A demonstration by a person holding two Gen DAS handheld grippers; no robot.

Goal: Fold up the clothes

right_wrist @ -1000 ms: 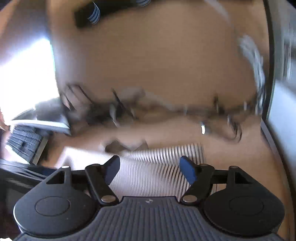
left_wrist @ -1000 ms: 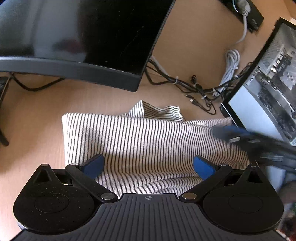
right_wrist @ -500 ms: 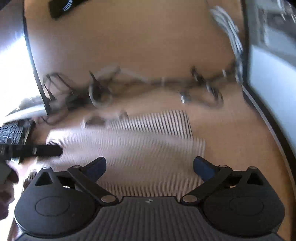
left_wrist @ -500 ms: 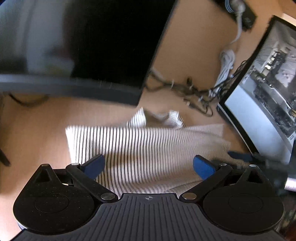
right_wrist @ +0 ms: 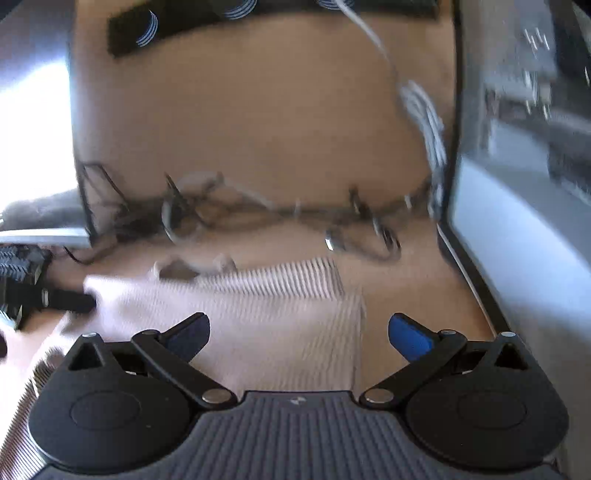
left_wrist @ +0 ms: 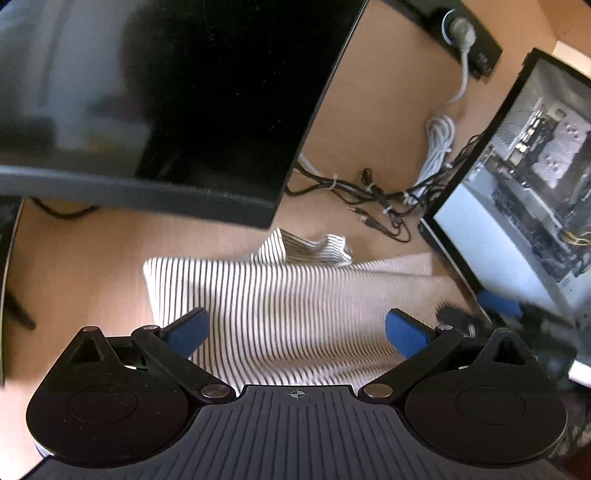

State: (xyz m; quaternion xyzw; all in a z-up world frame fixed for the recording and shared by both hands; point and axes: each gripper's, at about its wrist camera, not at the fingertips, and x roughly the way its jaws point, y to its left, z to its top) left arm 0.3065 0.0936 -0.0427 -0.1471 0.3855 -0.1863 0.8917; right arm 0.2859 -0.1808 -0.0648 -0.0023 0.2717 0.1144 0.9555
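Now both tools gape wide above the folded striped garment (left_wrist: 280, 306)

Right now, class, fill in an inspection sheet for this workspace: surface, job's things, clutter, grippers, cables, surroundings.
Surface: light wooden desk, bare beside the garment.
Job's things: striped garment, folded flat; a bunched part pokes out at its far edge.
Clutter: nothing seen.
Grippers: left gripper open above the garment; right gripper open, nothing gripped.
Cables: dark tangle; coiled white cable.
Surroundings: dark monitor; power strip; lit screen.
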